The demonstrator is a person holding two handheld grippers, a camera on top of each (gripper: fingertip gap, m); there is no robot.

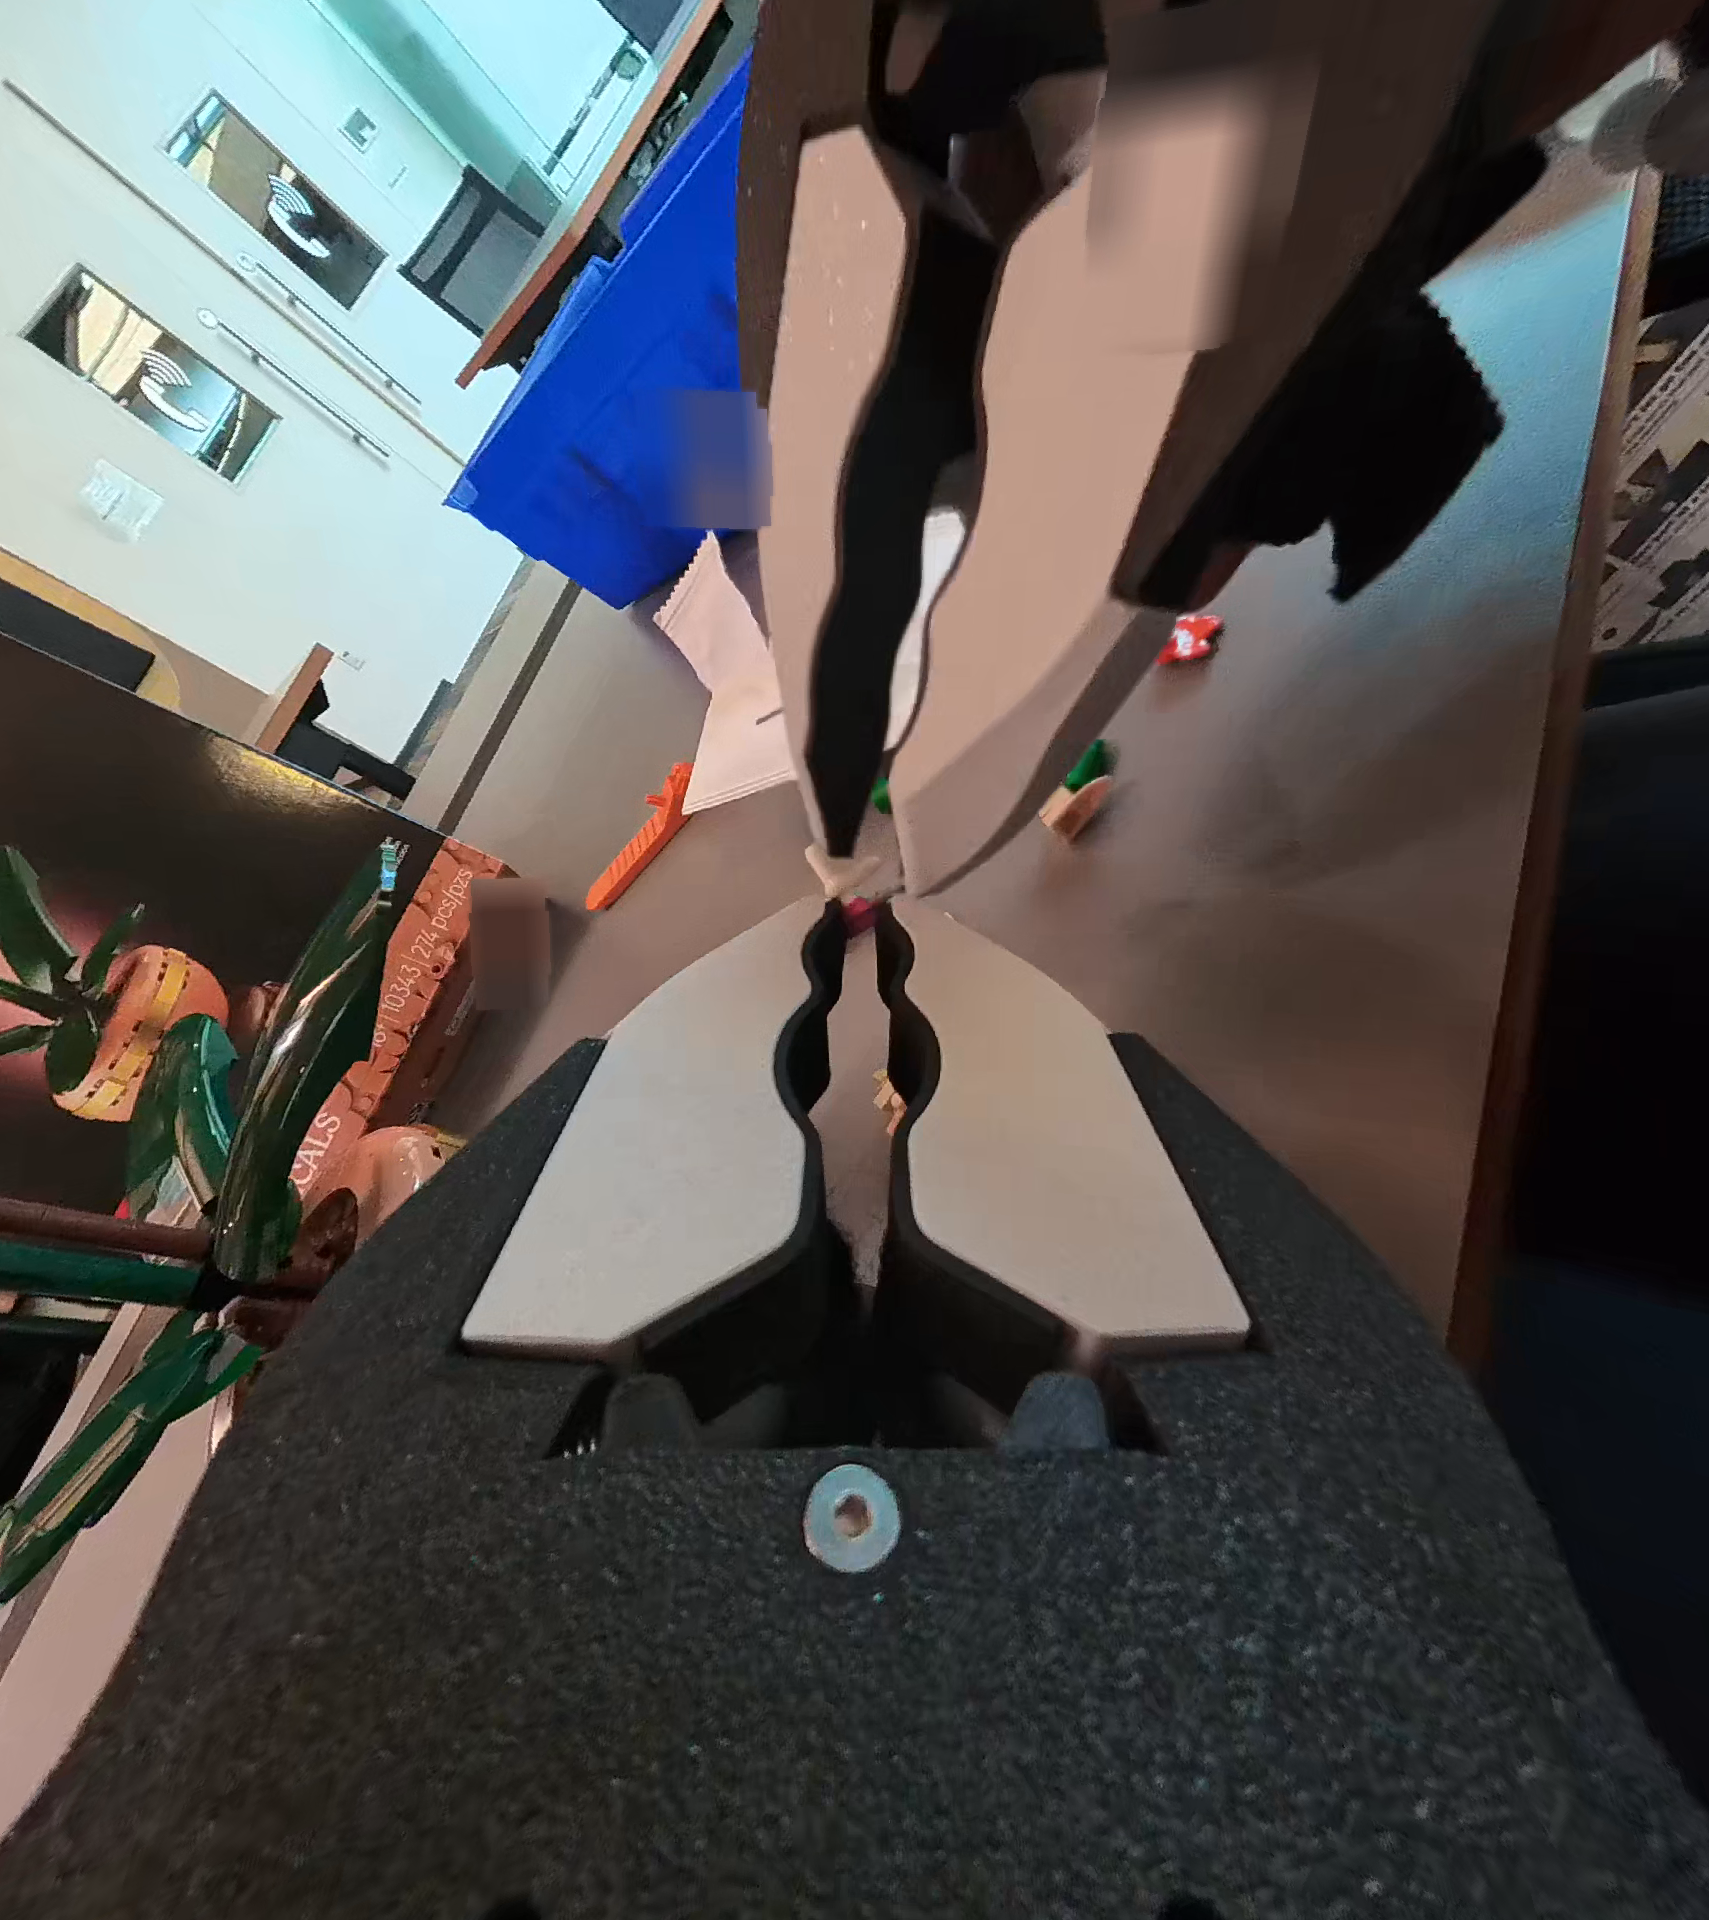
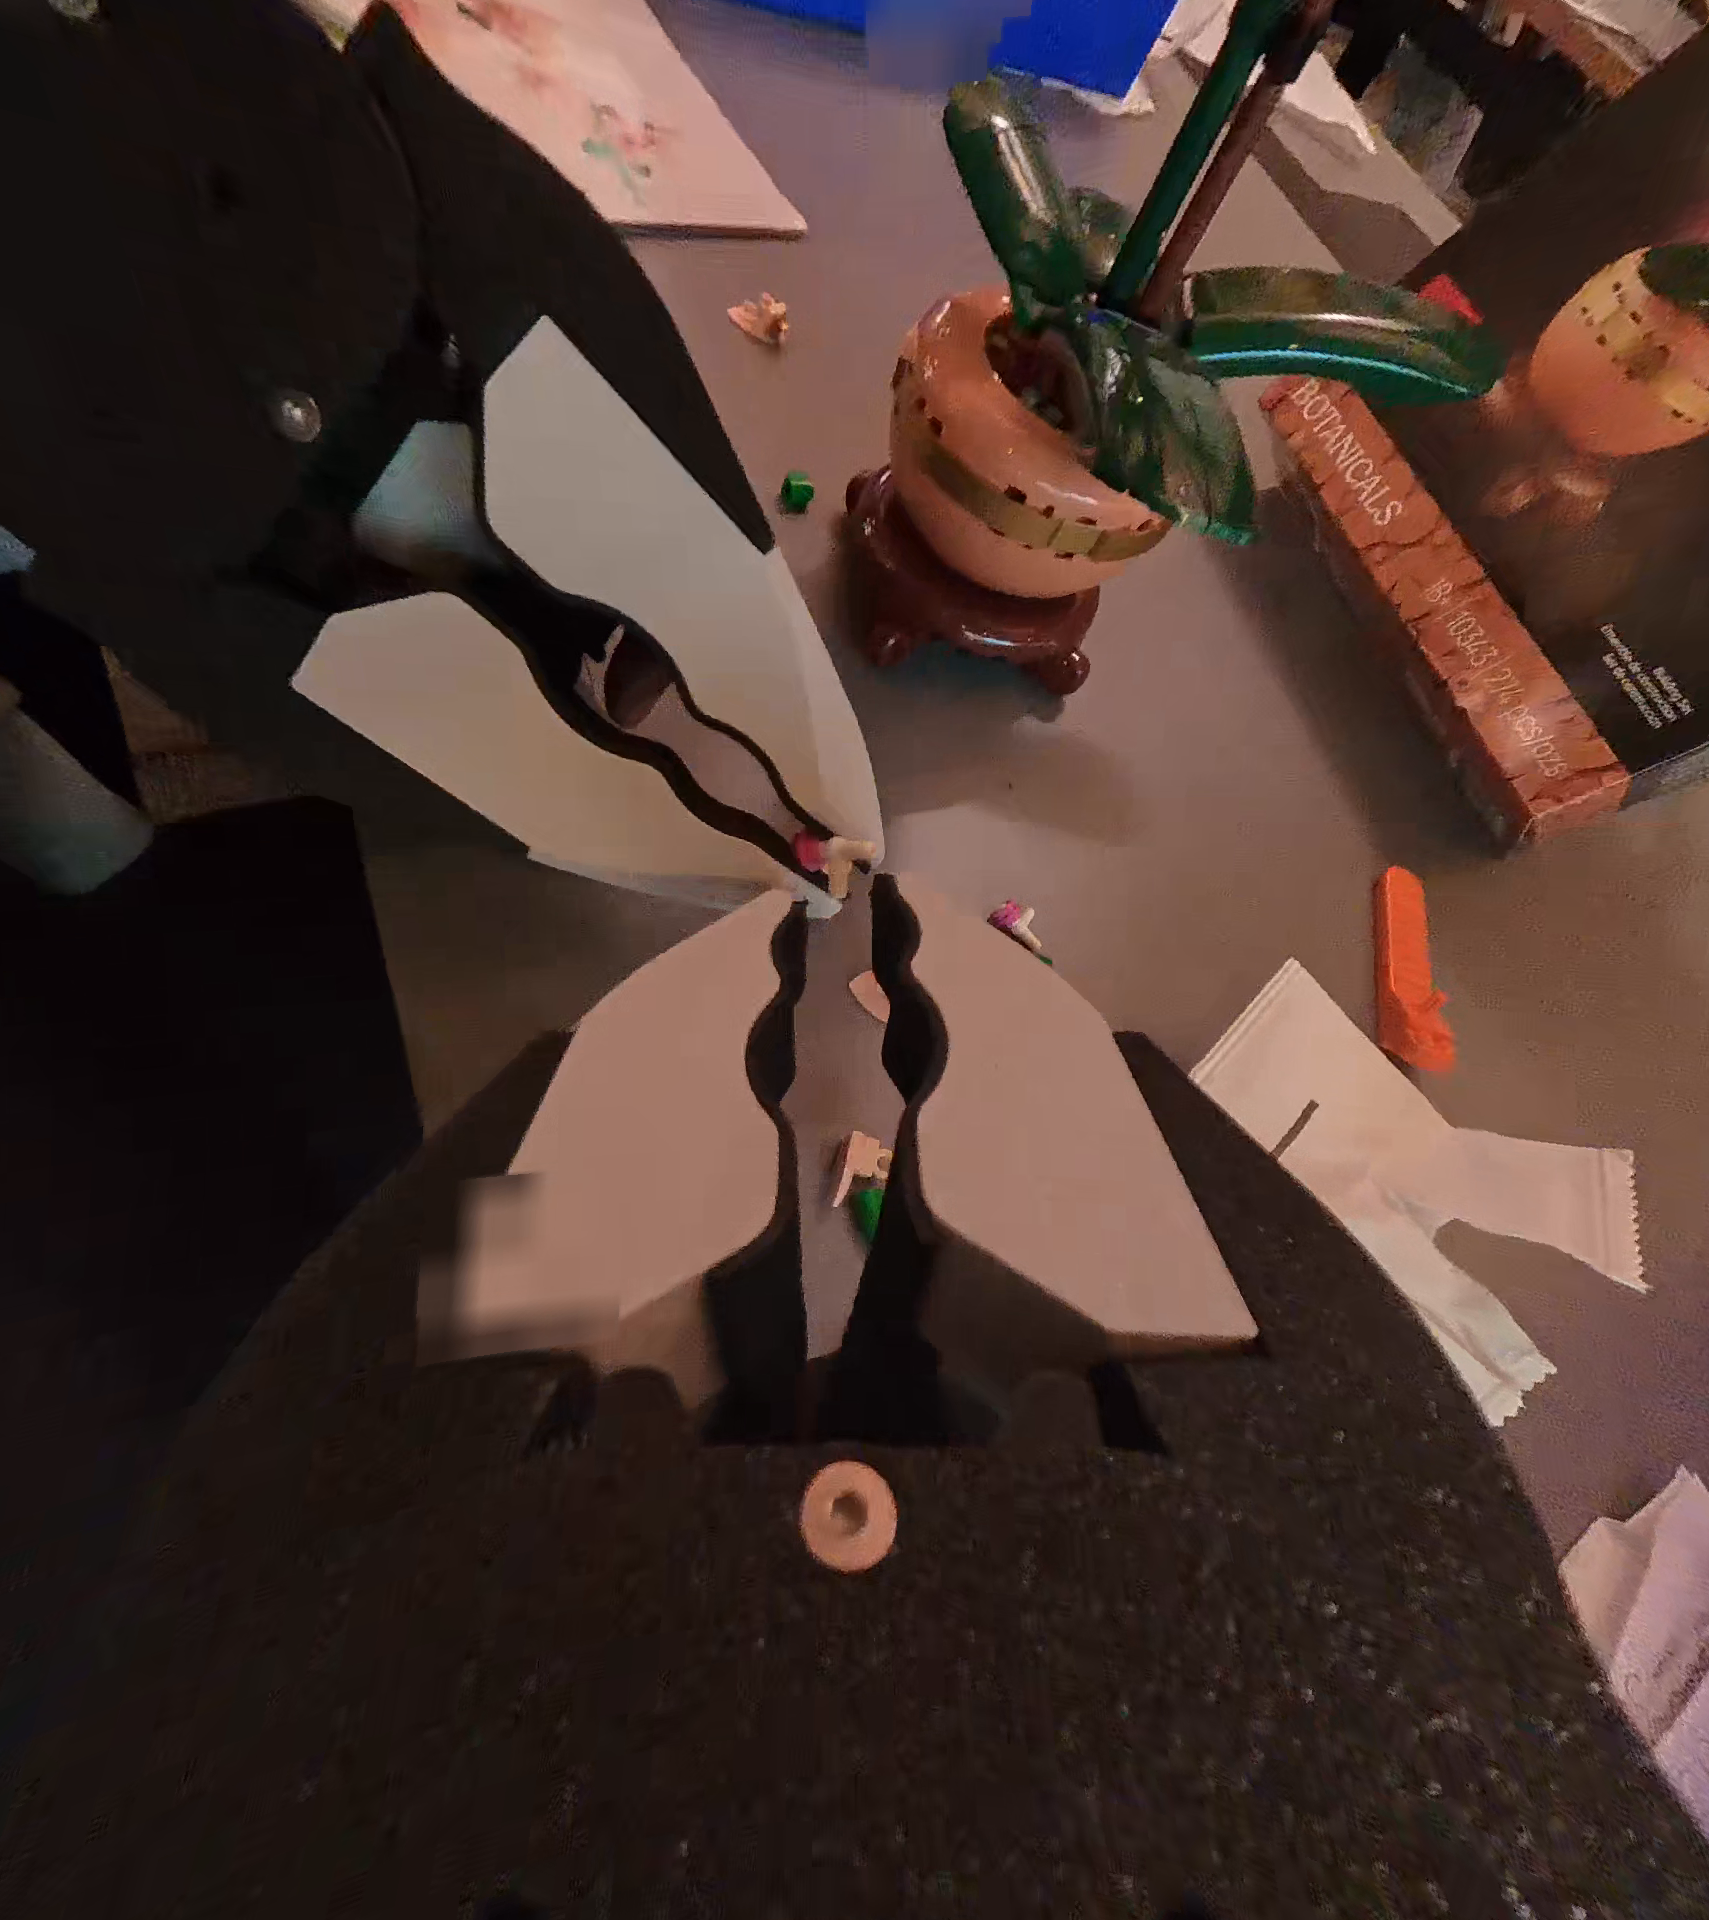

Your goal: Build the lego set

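Observation:
My left gripper (image 1: 855, 916) is shut on a small magenta piece (image 1: 860, 914), held above the grey table (image 1: 1245, 935). My right gripper (image 1: 865, 871) comes down from above, tip to tip with it, shut on a small white piece (image 1: 842, 868). In the right wrist view, my right gripper (image 2: 837, 896) meets the left gripper (image 2: 829, 854), which holds the magenta piece (image 2: 810, 847) with the white piece (image 2: 848, 860) against it. The brick-built flower pot with green leaves (image 2: 1016, 488) stands just beyond; its leaves (image 1: 258, 1091) show in the left wrist view.
The set's box (image 2: 1608, 520) stands at the right. An orange brick separator (image 2: 1411, 966), torn paper bags (image 2: 1401, 1174), an instruction booklet (image 2: 601, 104) and several loose pieces (image 2: 1016, 923) lie on the table. A blue bin (image 1: 621, 416) is at the back. The table edge (image 1: 1556, 727) runs along the right. Less than 4 cm separates the two grippers' tips. Left tips and right tips are each some 20 cm from the orange brick separator (image 2: 1411, 966).

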